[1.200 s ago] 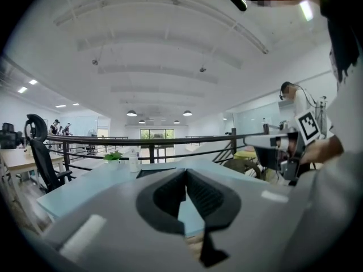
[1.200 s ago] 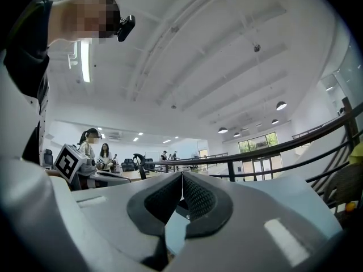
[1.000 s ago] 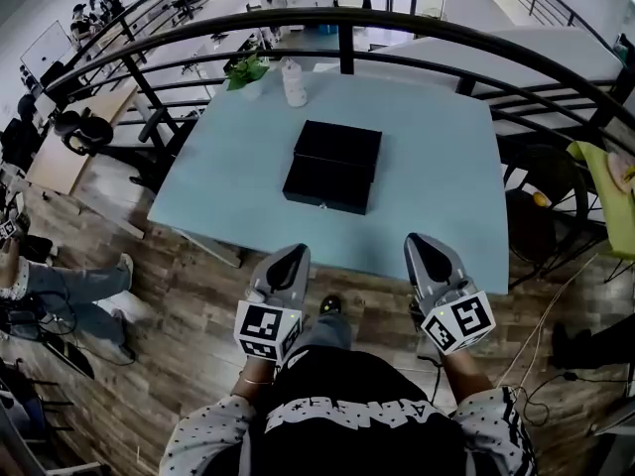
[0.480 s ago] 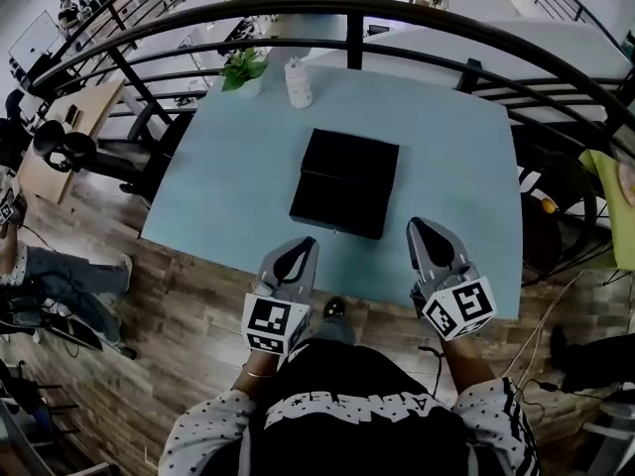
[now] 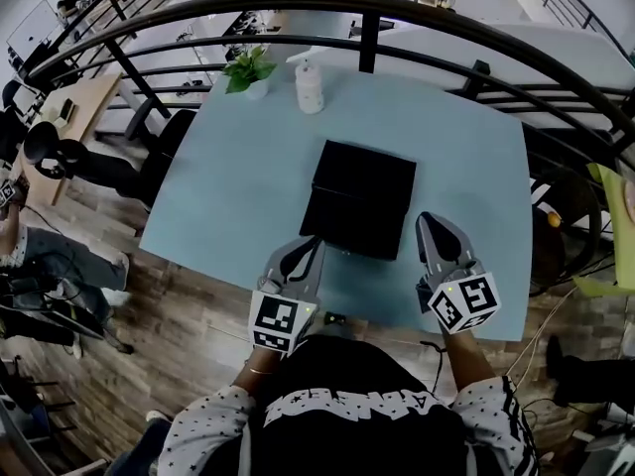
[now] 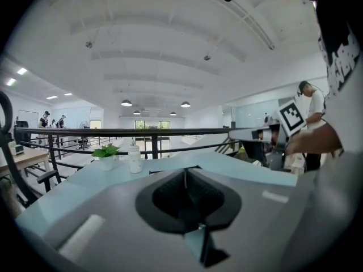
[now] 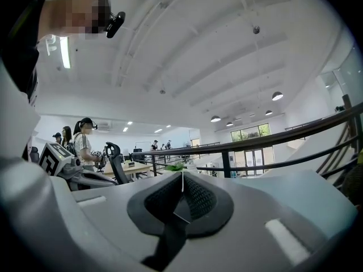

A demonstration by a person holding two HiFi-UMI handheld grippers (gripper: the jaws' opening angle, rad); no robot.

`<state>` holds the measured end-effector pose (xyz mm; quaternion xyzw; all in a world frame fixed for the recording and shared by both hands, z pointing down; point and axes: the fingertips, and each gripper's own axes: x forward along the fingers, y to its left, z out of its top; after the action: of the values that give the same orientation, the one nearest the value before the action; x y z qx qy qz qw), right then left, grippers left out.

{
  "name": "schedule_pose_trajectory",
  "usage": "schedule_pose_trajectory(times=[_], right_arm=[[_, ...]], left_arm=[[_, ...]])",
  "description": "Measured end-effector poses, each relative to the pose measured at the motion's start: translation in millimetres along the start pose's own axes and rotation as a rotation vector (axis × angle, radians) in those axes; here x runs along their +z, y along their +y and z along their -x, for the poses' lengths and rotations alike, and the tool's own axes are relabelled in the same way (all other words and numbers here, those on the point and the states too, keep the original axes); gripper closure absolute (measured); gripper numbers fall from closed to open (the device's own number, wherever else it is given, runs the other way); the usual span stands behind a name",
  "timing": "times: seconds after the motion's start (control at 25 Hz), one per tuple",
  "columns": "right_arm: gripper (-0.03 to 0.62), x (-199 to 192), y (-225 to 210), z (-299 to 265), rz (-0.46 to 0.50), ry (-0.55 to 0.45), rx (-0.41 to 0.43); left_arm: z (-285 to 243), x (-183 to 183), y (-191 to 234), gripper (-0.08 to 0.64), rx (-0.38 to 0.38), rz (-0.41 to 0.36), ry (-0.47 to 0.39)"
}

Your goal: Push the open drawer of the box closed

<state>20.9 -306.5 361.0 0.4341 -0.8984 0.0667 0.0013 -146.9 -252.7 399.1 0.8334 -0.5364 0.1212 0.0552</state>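
Black box (image 5: 367, 172) sits on the pale blue table (image 5: 228, 186), a little toward my side of its middle, with its drawer (image 5: 349, 230) standing out from the side that faces me.

My left claw (image 5: 304, 248) is pressed together with nothing in it. Looking along that left claw (image 6: 185, 177), I see the two dark pads meet in one thin seam. From above, its tip lies just beside the drawer's near left corner, and I cannot tell whether it touches.

My right claw (image 5: 430, 224) is pressed together too and just as empty. Along that right claw (image 7: 182, 181) the pads close on a single line. Its tip lies just beside the right side of the box, close to the drawer's front corner.

Both claws point away from me over the near edge of the table, one on each side of the drawer.

At the far edge a potted plant (image 5: 248, 69) stands near a white bottle (image 5: 310, 86), both well apart from the box. A black railing (image 5: 298, 13) curves round behind the table.
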Motion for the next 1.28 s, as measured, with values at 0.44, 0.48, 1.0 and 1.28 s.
schedule_pose_trajectory(times=[0.44,0.48,1.0,1.28], right_arm=[[0.6,-39.2,-34.5,-34.7,-0.057,0.076,-0.027],[0.6,-44.1,-39.1,-38.2,-0.059,0.089,-0.029],[0.565,-114.0,-89.4,-81.0,-0.076,0.275,-0.051],[0.548,-150.7,-101.7,-100.8,-0.08,0.372,-0.072]], left_arm=[[-24.8,-35.1,6.9,0.56,0.01,0.015,0.049],[-27.2,-39.3,7.3,0.56,0.019,0.022,0.059],[-56.9,-110.0,-17.6,0.56,0.078,0.153,0.16],[-70.1,-144.2,-17.8,0.56,0.092,0.161,0.208]])
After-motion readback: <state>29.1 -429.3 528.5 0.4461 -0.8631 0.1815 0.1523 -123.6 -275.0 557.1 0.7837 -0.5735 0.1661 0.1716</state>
